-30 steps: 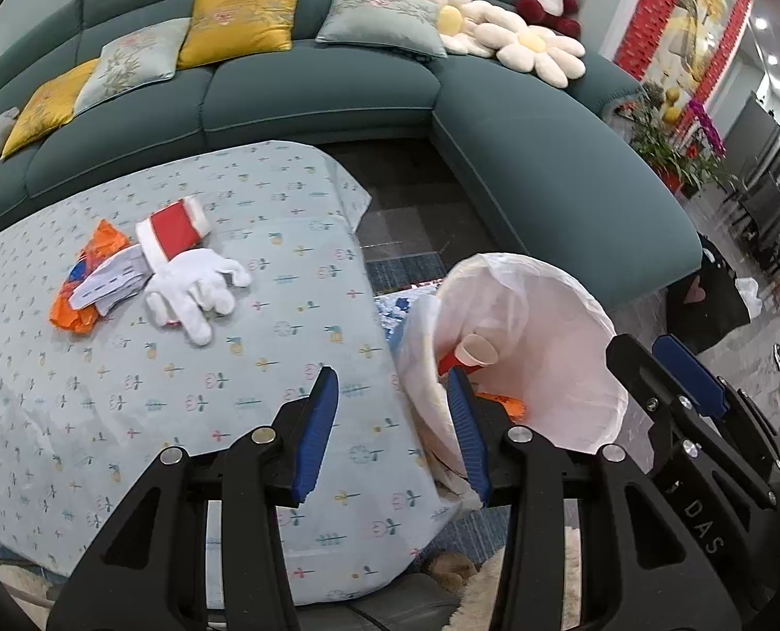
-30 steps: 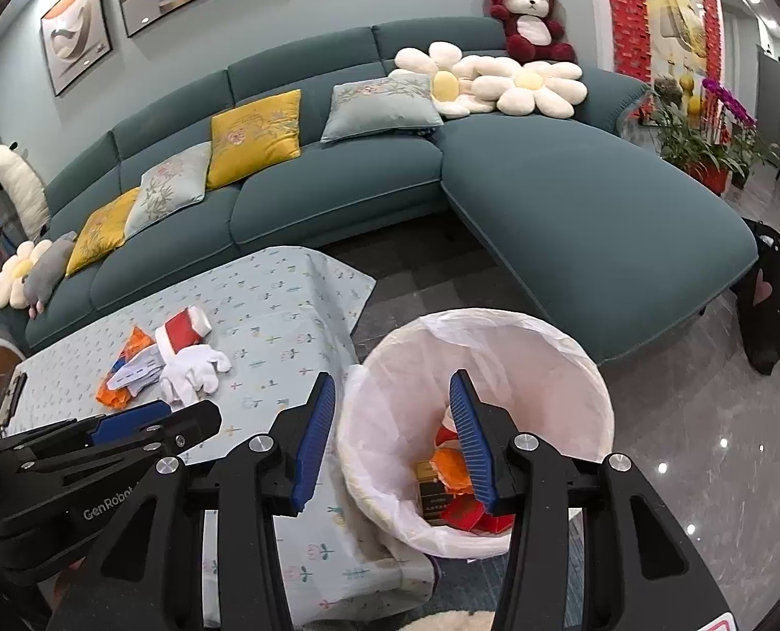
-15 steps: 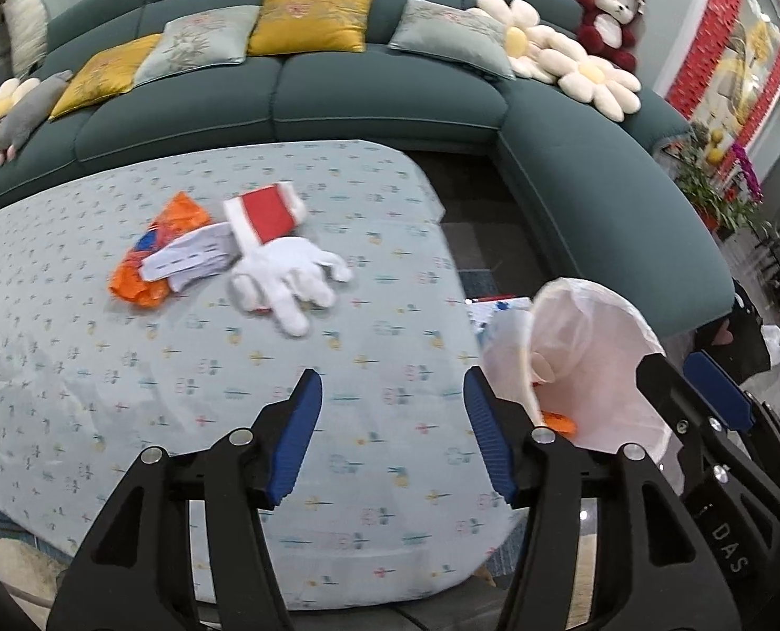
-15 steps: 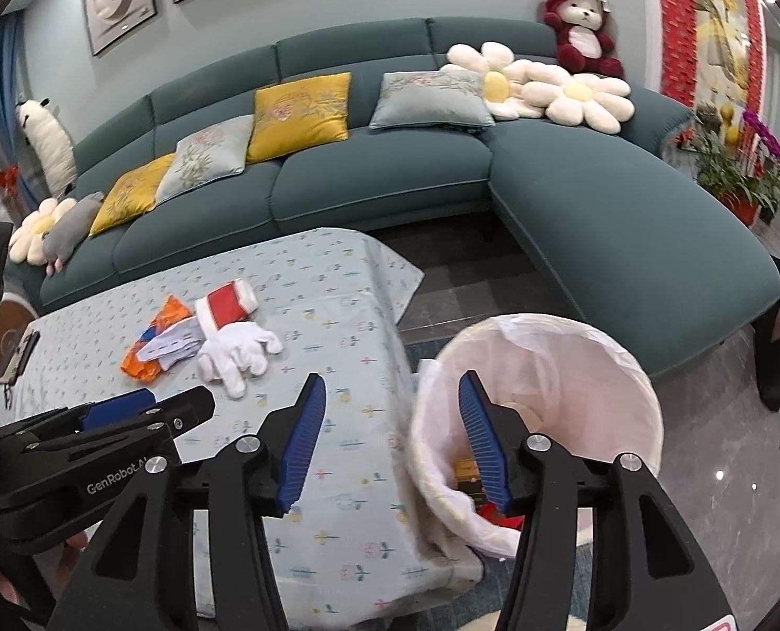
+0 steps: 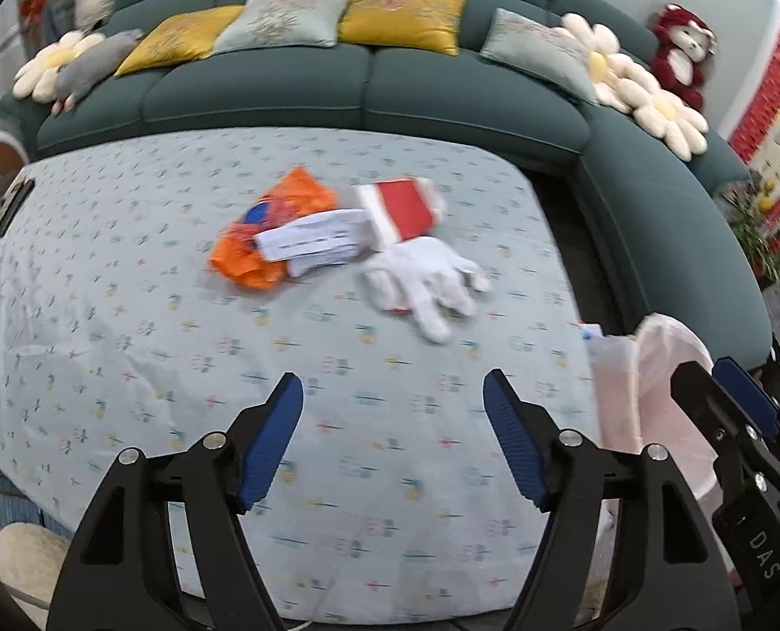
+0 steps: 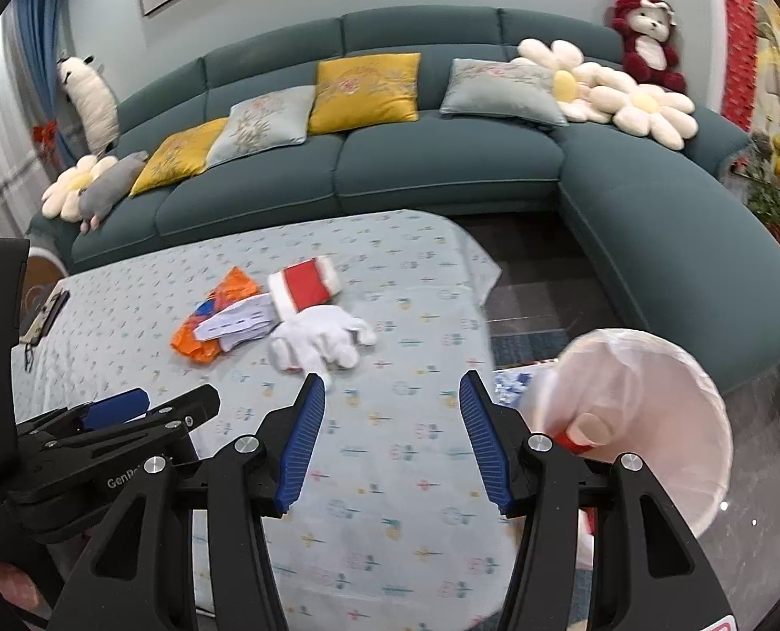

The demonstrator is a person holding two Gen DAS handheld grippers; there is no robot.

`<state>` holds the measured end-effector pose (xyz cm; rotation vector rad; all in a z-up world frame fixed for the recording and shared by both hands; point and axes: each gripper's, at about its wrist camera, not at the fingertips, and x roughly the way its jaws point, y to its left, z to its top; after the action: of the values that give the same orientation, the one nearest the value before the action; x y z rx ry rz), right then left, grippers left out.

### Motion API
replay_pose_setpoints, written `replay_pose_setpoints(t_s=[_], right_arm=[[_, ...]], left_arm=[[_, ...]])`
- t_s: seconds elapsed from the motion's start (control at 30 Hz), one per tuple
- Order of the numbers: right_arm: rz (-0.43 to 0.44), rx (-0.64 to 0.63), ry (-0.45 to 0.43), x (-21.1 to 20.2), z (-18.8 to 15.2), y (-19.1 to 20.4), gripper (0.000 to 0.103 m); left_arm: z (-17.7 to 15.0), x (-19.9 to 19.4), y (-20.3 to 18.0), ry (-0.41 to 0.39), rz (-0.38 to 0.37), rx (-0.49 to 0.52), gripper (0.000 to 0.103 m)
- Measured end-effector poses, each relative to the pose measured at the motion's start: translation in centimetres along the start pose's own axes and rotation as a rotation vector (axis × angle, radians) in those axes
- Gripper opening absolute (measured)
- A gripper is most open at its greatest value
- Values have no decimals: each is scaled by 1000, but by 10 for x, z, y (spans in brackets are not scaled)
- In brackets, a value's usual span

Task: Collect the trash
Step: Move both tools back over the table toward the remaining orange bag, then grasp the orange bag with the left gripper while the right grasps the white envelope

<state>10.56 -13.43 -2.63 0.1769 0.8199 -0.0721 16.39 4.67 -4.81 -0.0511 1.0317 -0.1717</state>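
Observation:
Trash lies in a loose pile on the patterned tablecloth (image 5: 127, 315): an orange wrapper (image 5: 269, 226), a white printed packet (image 5: 316, 242), a red and white carton (image 5: 400, 207) and a white glove (image 5: 426, 278). The same pile shows in the right wrist view: wrapper (image 6: 216, 315), packet (image 6: 237, 323), carton (image 6: 305, 286), glove (image 6: 321, 342). My left gripper (image 5: 392, 436) is open and empty over the table, short of the glove. My right gripper (image 6: 390, 434) is open and empty, beside the white-lined trash bin (image 6: 668, 410), which holds a red cup (image 6: 587, 428).
A teal corner sofa (image 6: 442, 168) with cushions and plush toys runs behind and right of the table. A dark phone-like object (image 6: 42, 315) lies at the table's far left edge. The bin also shows at the table's right end in the left wrist view (image 5: 652, 394).
Both grippers have swung left from over the bin toward the table and the trash pile. Both jaws have opened wider. The pile has not moved.

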Motion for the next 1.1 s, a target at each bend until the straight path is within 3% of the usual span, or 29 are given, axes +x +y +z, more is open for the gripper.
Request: replay_pose_setpoints(t_s=[0.57, 1.0, 1.1], right_arm=[[101, -71, 105, 97, 25, 101, 52], [145, -49, 155, 180, 53, 141, 52], [140, -53, 167, 197, 56, 148, 52]], left_arm=[[47, 60, 121, 44, 60, -129, 68], [84, 133, 153, 103, 22, -110, 67], [88, 147, 153, 120, -2, -99, 56]])
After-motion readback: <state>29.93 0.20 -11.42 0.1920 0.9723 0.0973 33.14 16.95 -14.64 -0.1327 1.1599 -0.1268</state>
